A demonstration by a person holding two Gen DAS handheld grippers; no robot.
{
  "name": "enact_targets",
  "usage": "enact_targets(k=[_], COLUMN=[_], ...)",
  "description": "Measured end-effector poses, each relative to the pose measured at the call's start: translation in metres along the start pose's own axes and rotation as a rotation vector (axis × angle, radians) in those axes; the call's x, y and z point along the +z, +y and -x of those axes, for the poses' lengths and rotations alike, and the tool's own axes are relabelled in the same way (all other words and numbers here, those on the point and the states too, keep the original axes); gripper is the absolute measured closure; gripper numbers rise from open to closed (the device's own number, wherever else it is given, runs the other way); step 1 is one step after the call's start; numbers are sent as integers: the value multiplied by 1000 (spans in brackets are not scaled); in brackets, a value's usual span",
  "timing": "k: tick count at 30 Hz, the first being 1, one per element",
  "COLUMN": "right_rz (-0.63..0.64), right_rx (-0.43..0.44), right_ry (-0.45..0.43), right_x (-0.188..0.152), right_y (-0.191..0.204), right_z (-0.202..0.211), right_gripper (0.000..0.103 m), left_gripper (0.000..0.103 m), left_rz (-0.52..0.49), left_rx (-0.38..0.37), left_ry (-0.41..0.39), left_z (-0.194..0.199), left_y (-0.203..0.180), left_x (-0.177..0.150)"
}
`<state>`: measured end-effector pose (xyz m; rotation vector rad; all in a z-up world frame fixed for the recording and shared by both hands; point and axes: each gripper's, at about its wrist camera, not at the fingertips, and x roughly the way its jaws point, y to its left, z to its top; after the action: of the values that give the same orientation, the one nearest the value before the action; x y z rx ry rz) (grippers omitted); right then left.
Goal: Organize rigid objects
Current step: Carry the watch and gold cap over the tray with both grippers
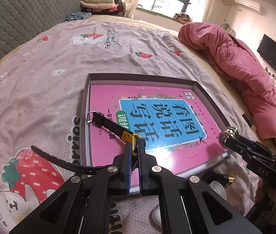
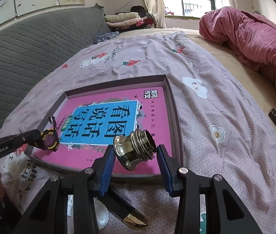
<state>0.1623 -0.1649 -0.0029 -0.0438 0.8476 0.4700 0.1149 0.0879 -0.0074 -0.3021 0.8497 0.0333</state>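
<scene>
The glossy gold bottle point(image 2: 134, 150) — probably hard, slick and breakable, best clamped across its flat sides — hangs in the right gripper point(image 2: 136, 156) over the tray point(image 2: 174, 105) holding a pink book point(image 2: 153, 105), while the left gripper point(image 1: 135, 142) pinches a watch point(image 2: 49, 141) by its stiff case.

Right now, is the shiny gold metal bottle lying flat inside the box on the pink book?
No, the shiny gold metal bottle is gripped between the right gripper's blue pads, above the pink book in the shallow box.

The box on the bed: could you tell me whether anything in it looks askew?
Yes. The pink book sits crooked in the box: its near left corner rides up over the box's rim instead of lying flat inside.
</scene>
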Motion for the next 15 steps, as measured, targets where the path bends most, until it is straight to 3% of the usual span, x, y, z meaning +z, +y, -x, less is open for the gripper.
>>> enact_targets(k=[15], right_rz=[32], right_rx=[-41], right_ry=[38], right_x=[3], right_y=[3], right_z=[-18], right_gripper=[59], left_gripper=[97], left_rz=[34], left_rx=[-22], left_ry=[-13], left_z=[-8], left_y=[6], left_x=[8])
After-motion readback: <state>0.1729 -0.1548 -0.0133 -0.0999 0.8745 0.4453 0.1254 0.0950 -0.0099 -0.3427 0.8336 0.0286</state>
